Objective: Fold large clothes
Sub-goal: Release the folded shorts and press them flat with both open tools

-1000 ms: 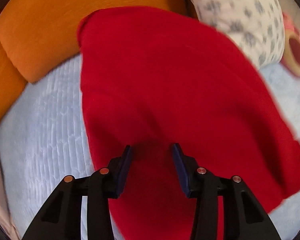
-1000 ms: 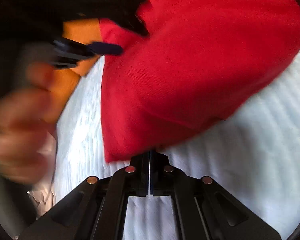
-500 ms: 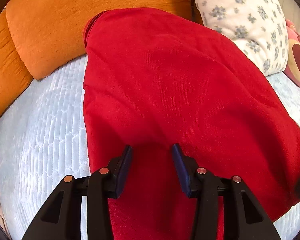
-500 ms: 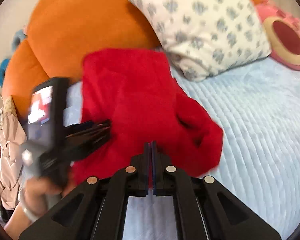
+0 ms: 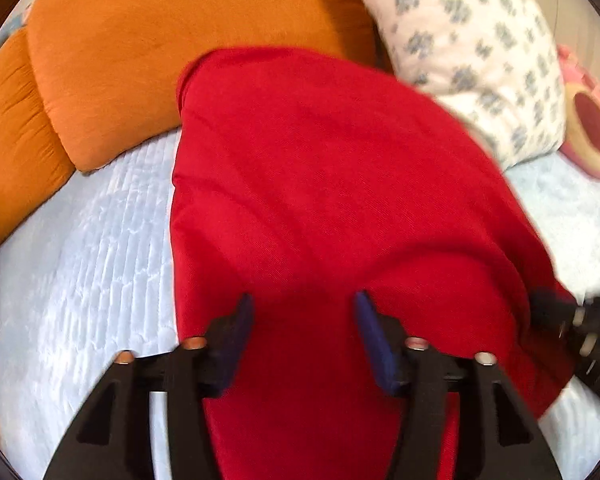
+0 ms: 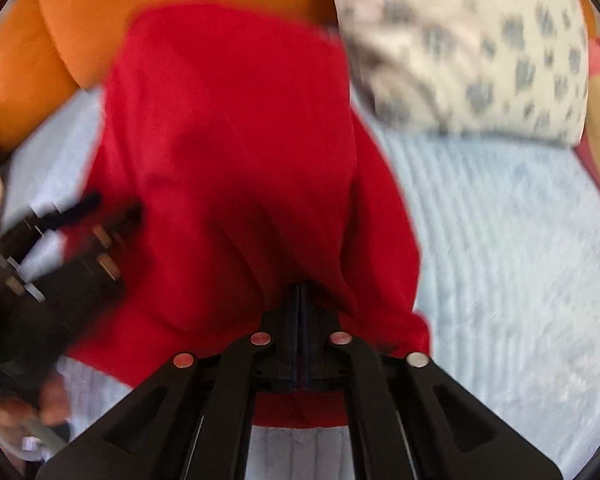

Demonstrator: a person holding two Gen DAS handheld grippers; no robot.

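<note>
Pale quilted bed point(image 5: 80, 264), red garment point(image 5: 320, 200) beneath the just-widened, empty left gripper point(image 5: 304, 320), its near edge pinched in the closed right gripper point(image 6: 300, 300).

Bed point(image 5: 80, 264) covered in pale blue quilted spread with fine ribbed stitching. Two orange cushions point(image 5: 172, 40) propped along head end, one large, second beside it at left edge. White pillow with grey-blue floral print point(image 5: 472, 52) leaning to their right. Pink round plush cushion with dark red centre point(image 5: 592, 132) at far right, resting on spread. Bright, even light.
</note>
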